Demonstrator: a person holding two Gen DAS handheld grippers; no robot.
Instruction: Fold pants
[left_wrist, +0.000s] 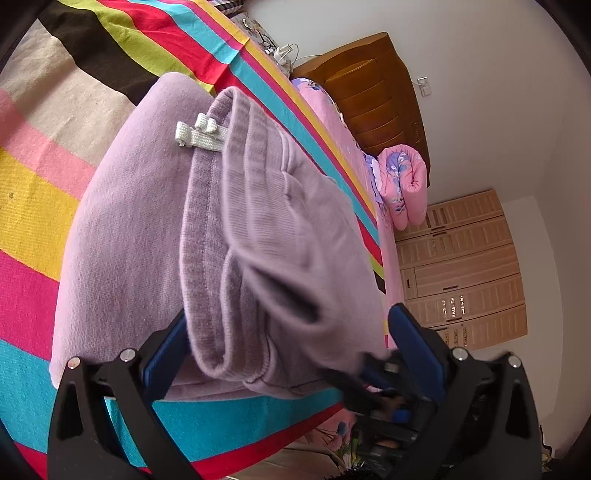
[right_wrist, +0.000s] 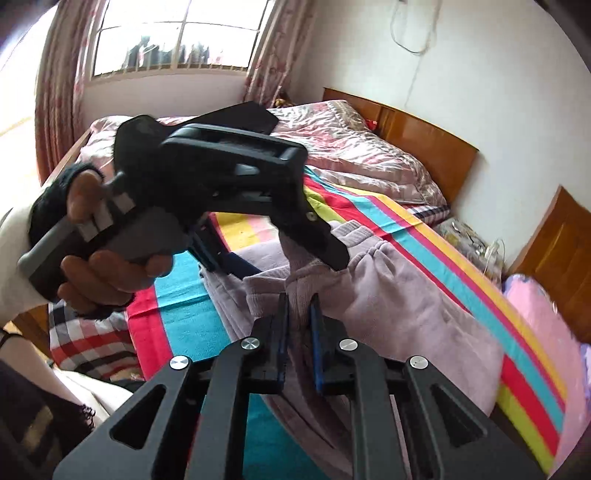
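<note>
My right gripper (right_wrist: 299, 317) is pinched shut on the pants (right_wrist: 388, 280), which lie on the striped sheet (right_wrist: 436, 240). My left gripper (left_wrist: 291, 354) is wide open around the waistband, not pinching. I think both should lift together, so the fold lands flat. Only the right view shows my left hand (right_wrist: 107, 273). Only the left view shows the drawstring (left_wrist: 197, 134).

A bed (right_wrist: 424, 140) with a wooden headboard is carrying everything. A striped cloth (left_wrist: 44, 206) is lying spread over it, and the lilac pants (left_wrist: 140, 221) are lying on this cloth. A pink quilt (right_wrist: 369, 155) is lying crumpled on the bed beside the cloth. A rolled pink blanket (left_wrist: 404, 184) is resting near the headboard.
</note>
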